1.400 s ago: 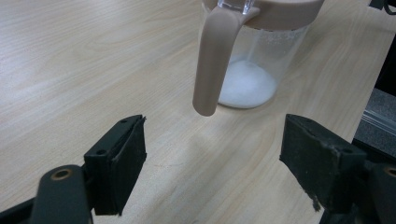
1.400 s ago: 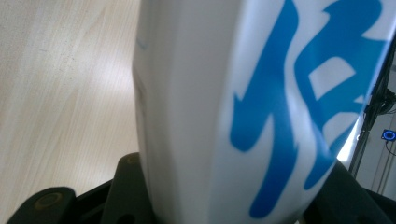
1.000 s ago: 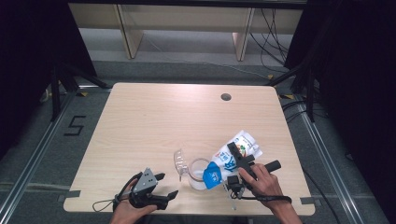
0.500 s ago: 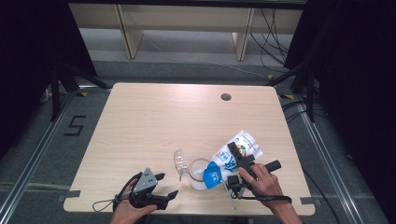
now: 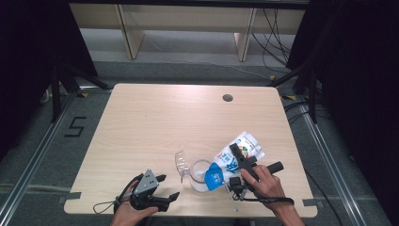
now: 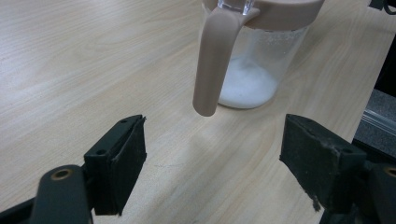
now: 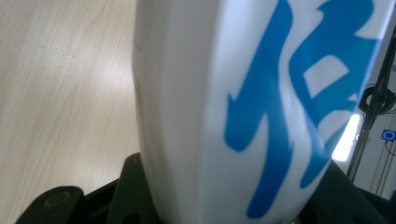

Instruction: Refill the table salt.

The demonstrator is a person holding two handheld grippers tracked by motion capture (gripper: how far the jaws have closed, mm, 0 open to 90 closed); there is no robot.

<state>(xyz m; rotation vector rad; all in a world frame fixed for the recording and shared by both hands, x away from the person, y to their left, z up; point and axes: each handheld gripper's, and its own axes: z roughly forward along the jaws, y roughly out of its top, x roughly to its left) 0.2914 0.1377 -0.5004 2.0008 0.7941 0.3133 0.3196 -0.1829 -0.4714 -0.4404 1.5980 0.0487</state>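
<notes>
Nearest, at the front edge of the worktop (image 5: 155, 117), the left gripper (image 5: 162, 190) rests in the person's left hand (image 5: 126, 213) with its jaws wide apart and nothing between them. From the left gripper view those jaws frame bare wood, and just beyond them stands a clear jug (image 6: 254, 60) with a brownish lid and handle, a layer of white powder (image 6: 247, 86) on its bottom.

A little farther in and to the right, the right hand (image 5: 263, 181) holds the right gripper (image 5: 237, 160), whose jaws are clamped on a white pouch (image 5: 235, 157) with blue print. The pouch lies tilted, its lower blue corner over the jug's open mouth (image 5: 201, 169), its upper end pointing away toward the right side of the worktop. From the right gripper view the pouch (image 7: 243, 102) stands close up between the jaws, its sides pressed in by them.

Beside the jug on its left lies a small clear lid (image 5: 179, 161). Far across the worktop, near the back edge, is a round hole (image 5: 227, 98).
</notes>
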